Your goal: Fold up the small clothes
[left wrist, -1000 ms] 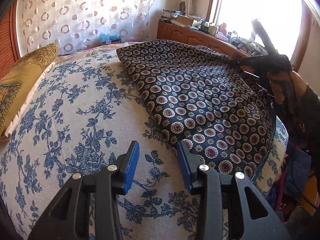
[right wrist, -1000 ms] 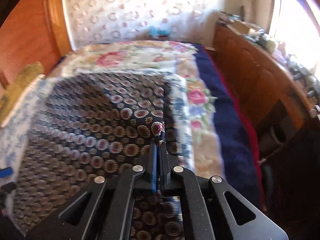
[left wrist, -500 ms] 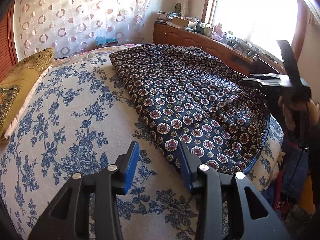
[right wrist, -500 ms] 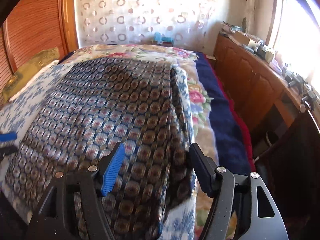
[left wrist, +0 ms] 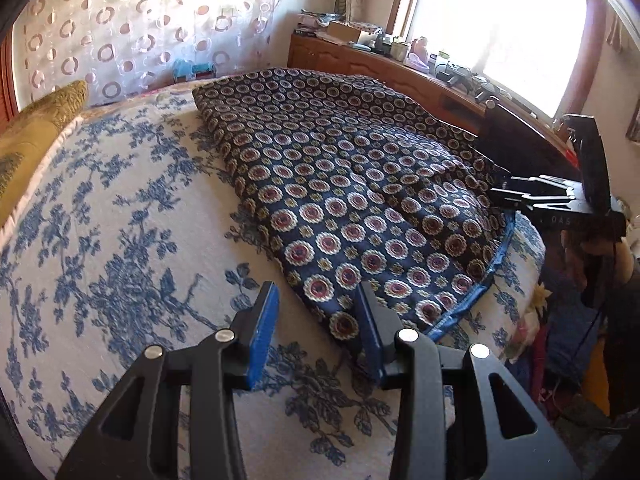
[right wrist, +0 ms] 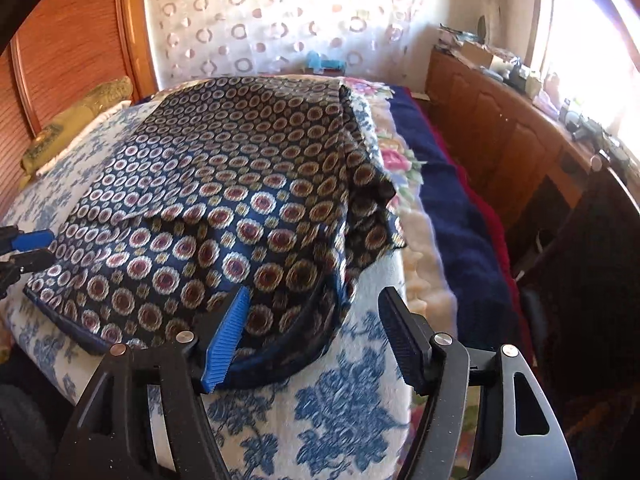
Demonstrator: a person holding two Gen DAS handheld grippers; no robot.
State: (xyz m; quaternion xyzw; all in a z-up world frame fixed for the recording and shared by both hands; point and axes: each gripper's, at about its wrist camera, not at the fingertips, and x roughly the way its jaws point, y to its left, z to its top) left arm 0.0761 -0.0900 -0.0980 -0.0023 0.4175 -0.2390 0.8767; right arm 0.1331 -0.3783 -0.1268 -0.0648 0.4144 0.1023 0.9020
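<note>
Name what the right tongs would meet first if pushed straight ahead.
Probably the near hem of the patterned cloth lying on the bedspread; the right tongs are open, and depth is unclear.

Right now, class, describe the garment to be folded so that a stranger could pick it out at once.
Find the bed with the white bedspread printed in blue flowers. On its window side lies the dark navy garment, spread flat. Rows of small red-and-cream rings and a blue trimmed edge set it apart.
</note>
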